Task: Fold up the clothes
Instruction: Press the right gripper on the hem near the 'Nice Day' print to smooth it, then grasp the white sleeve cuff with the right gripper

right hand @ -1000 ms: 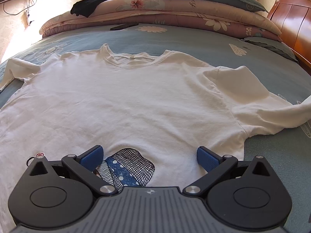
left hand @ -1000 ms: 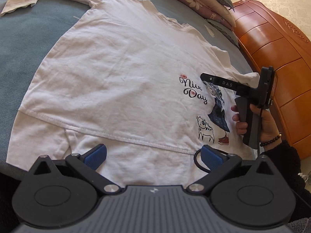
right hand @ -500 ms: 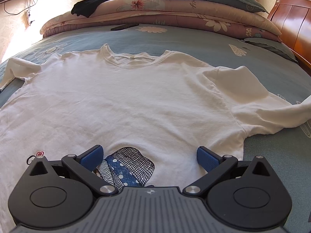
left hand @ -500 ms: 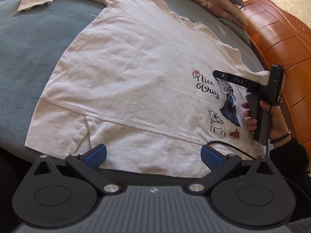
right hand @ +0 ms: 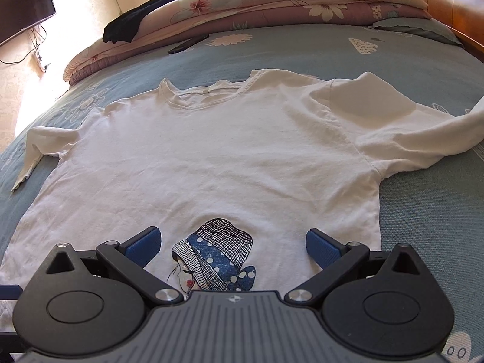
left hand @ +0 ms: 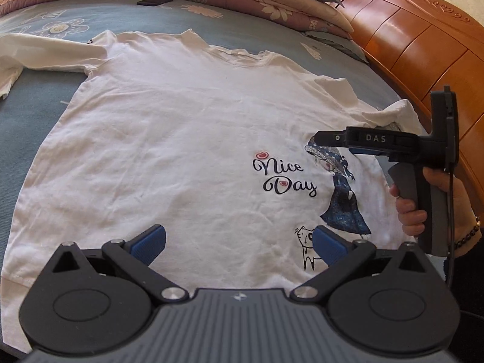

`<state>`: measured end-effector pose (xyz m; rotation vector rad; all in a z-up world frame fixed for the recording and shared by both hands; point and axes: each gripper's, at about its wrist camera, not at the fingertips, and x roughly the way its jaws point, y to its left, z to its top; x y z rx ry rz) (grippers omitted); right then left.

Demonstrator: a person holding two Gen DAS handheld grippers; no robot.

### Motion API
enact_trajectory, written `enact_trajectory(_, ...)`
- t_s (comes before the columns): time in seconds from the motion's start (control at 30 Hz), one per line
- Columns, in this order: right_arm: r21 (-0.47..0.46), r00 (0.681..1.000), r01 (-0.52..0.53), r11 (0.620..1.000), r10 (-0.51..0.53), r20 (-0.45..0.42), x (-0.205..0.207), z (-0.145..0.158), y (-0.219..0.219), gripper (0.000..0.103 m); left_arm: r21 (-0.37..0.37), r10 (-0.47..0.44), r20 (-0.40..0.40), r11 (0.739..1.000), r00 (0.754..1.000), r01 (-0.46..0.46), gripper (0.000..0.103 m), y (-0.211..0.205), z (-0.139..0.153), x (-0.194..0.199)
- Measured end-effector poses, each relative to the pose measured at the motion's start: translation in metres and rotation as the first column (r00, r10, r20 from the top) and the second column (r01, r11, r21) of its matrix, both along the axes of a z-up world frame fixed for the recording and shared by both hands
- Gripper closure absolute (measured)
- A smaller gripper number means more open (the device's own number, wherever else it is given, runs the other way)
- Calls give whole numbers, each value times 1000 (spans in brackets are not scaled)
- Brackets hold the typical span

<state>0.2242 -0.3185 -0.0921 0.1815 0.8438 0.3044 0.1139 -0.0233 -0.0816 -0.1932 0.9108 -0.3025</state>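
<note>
The left tool (left hand: 239, 243) hovers with its blue pads spread apart over the lower part of a white T-shirt (left hand: 169, 139), which lies flat, face up, on the blue flowered bed (right hand: 302, 48). Further right, the right tool (right hand: 231, 246), likewise gaping and empty, sits over the printed girl in a dotted headscarf (right hand: 214, 260). The shirt is lightly wrinkled, sleeves spread, lettered "Nice Day" (left hand: 282, 177).

A white long-sleeved T-shirt (right hand: 211, 163) lay spread flat, front up, on the blue flowered bed (right hand: 302, 51), collar toward the pillows. A print of a girl in a blue dotted hat, with "Nice Day", sat near its hem.
</note>
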Motion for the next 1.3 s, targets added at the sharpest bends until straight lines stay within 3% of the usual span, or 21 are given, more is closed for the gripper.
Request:
enact_trajectory(0.13,152,998,68,986,-69,6,-4,9,-35,0,18,-6,34,1000,999,6,0,-4,-11,-7)
enact_trajectory(0.27,252,984,158,955,-174,42,-7,22,-74,0,-30,34,26,999,999,-33,0,2,-10,-4)
enact_trajectory(0.43,343,931,311,886,-356,77,-10,34,-142,0,-57,60,1,997,998,-60,0,4,-7,2)
enact_trajectory(0.57,347,895,394,851,-441,64,-9,28,-186,0,-29,37,37,999,999,-36,0,-10,4,4)
enact_trajectory(0.63,331,883,419,846,-464,70,-9,26,-203,0,-23,-11,96,1000,995,14,1,-24,13,4)
enact_trajectory(0.73,363,857,463,809,-513,50,-11,17,-231,0,-13,-97,157,995,983,100,0,-48,22,8)
enact_trajectory(0.83,417,845,487,767,-535,-2,-11,5,-252,0,-4,-156,181,987,971,160,0,-73,19,18)
enact_trajectory(0.97,403,808,523,751,-587,45,-14,7,-276,0,-12,-157,139,987,978,161,0,-92,3,35)
enact_trajectory(1.03,447,776,551,705,-629,37,-17,4,-298,0,-29,-144,91,989,985,148,0,-94,-11,42)
enact_trajectory(1.17,549,718,597,585,-695,-41,-21,-12,-341,0,-34,-151,132,987,980,156,1,-90,-18,36)
enact_trajectory(1.3,538,678,643,546,-733,-66,-12,-25,-367,2,-67,-144,124,986,982,153,1,-86,-17,38)
